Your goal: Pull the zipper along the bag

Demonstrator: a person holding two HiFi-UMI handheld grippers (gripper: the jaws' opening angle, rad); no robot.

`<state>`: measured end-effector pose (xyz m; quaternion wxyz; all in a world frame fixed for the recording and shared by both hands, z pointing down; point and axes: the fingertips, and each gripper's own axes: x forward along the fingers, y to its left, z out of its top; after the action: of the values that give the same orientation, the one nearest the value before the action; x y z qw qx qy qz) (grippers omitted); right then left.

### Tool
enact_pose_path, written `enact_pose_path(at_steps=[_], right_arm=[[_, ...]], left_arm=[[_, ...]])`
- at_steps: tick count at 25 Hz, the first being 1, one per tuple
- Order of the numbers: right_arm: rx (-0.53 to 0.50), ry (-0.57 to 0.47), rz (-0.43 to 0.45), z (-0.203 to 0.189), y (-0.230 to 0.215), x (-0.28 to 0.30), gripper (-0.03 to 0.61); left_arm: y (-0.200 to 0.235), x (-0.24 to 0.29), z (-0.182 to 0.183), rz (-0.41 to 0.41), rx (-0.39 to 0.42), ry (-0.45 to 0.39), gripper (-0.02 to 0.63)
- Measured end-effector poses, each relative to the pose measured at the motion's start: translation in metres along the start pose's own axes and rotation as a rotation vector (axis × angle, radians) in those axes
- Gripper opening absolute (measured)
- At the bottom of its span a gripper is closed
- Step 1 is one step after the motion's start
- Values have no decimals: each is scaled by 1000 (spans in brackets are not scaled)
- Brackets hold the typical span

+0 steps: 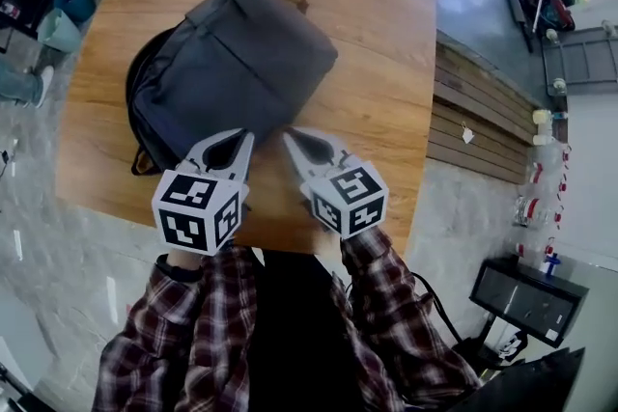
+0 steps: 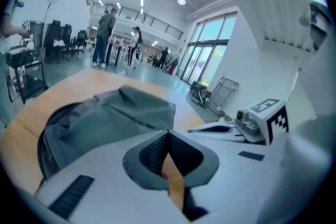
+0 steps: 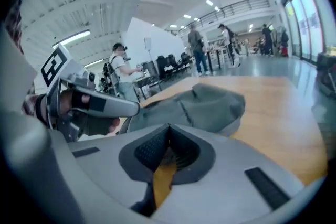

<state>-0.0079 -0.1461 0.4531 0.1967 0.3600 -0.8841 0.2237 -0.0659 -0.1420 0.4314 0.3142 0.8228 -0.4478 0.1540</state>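
Wooden table [image 1: 386,43], backpack [image 1: 227,68], bright hall [image 2: 157,34], left hand-held gripper [image 1: 248,136] and right hand-held gripper [image 1: 287,137] closed, empty

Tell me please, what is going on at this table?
A person holds a claw in each hand over a wooden table. A grey backpack lies on it, just ahead of both tips. The left claw and the right claw are shut on nothing, so the bag is not yet gripped.

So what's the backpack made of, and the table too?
The backpack looks like woven fabric, maybe nylon or polyester: matte dark grey, with soft folds and stitched seams. The table looks like wood or wood-look laminate: warm brown with streaky grain and a smooth top. I can't tell which.
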Motion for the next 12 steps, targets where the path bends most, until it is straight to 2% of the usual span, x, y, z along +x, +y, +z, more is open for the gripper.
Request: enact_pose_path(at_steps=[4, 8, 12], right_arm=[[-18, -196, -115, 67, 2, -52, 10], [-67, -356, -215, 116, 15, -101, 9], [-105, -455, -294, 141, 31, -136, 9]], left_arm=[[-48, -16, 64, -42, 111, -200, 8], [-89, -36, 104, -101, 200, -289, 8], [-120, -63, 134, -143, 249, -417, 8]])
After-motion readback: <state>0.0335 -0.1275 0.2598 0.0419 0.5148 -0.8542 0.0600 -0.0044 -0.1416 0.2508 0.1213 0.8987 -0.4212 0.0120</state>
